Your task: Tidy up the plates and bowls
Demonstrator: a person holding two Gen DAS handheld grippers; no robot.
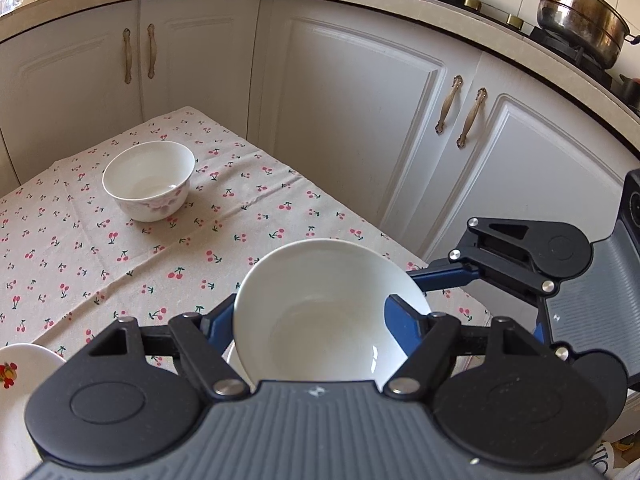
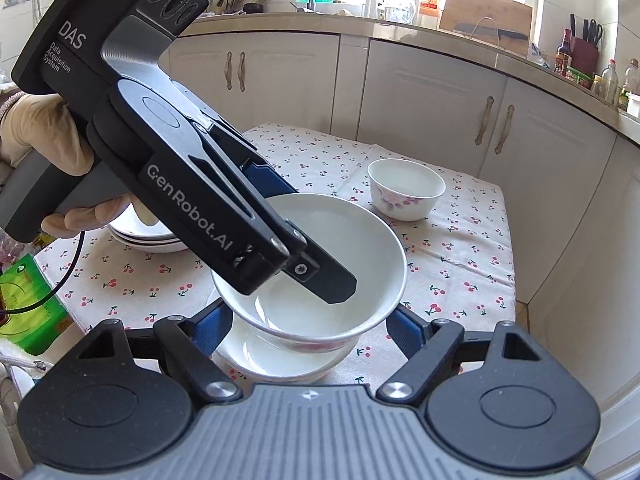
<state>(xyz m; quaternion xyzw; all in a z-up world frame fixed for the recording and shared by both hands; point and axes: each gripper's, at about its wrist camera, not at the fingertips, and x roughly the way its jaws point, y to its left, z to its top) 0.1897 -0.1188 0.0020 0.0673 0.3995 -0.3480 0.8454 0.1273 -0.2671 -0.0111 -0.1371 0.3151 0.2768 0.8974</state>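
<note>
— Over the cherry-print tablecloth, near its front edge, the left gripper has the big white bowl. From its own camera I see one blue pad outside the bowl's left wall and the other lying over the inside on the right.

— The right wrist camera shows that grip from the side. One black finger reaches down inside the bowl and the blue-padded one sits outside the far rim, so the wall is pinched between them at a narrow gap. A pale-gloved hand holds that tool.

— And beneath the bowl?

— A shallow white dish, directly under it. I cannot tell whether the bowl rests in it or hangs just clear. Your view gives only a sliver of that dish.

— What about the right gripper?

— Its jaws are at a middling width, with one blue pad on each side of the bowl and dish. I cannot tell whether they press on anything.

— Anything inside the bowl?

— Nothing but that finger. The small floral bowl sits upright farther back on the cloth, well apart, and it is empty too.

— Agreed. I also see a fruit-printed plate at my lower left.

— On my side there's a stack of plates behind the left tool. I cannot tell whether your plate belongs to it.

— Only I get the stove, with a steel pot on it.

— Only I see the wooden cutting board on the counter.
</note>
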